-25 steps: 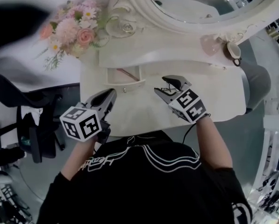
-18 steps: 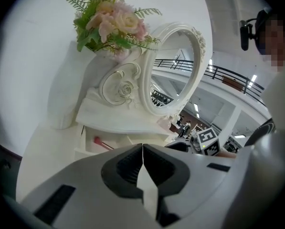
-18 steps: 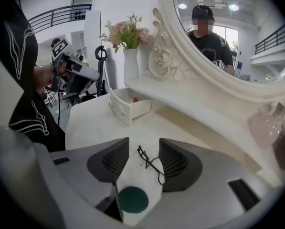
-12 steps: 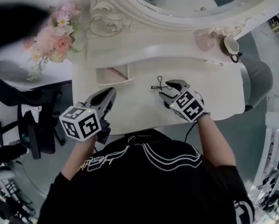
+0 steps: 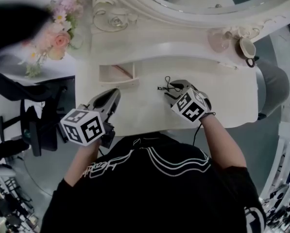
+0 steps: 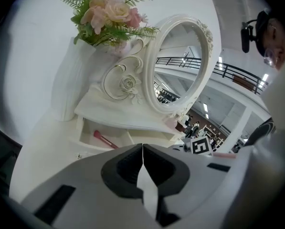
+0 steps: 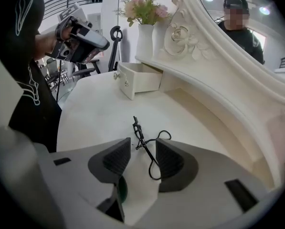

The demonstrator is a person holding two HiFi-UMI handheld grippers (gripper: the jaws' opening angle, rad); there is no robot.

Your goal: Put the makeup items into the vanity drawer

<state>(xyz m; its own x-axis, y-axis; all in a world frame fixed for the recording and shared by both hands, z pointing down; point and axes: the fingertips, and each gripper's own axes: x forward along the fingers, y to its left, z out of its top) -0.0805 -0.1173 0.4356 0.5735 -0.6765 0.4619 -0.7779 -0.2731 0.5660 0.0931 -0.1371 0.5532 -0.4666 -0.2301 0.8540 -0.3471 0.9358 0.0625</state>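
My right claw [image 7: 143, 147] has its jaws apart, just been closing, with a thin black makeup tool [image 7: 142, 141] between them, not pinched. My left claw [image 6: 142, 148] is closed and empty. The open drawer [image 6: 98, 150] is ahead of it.

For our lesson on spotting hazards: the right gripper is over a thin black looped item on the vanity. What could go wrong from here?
1. The fingers of the right gripper, just closing, straddle the thin black item without pressing it. It lies flat, so they may slip off or pinch only its loop.
2. The loop could snag on the open drawer, where a pink brush already lies.
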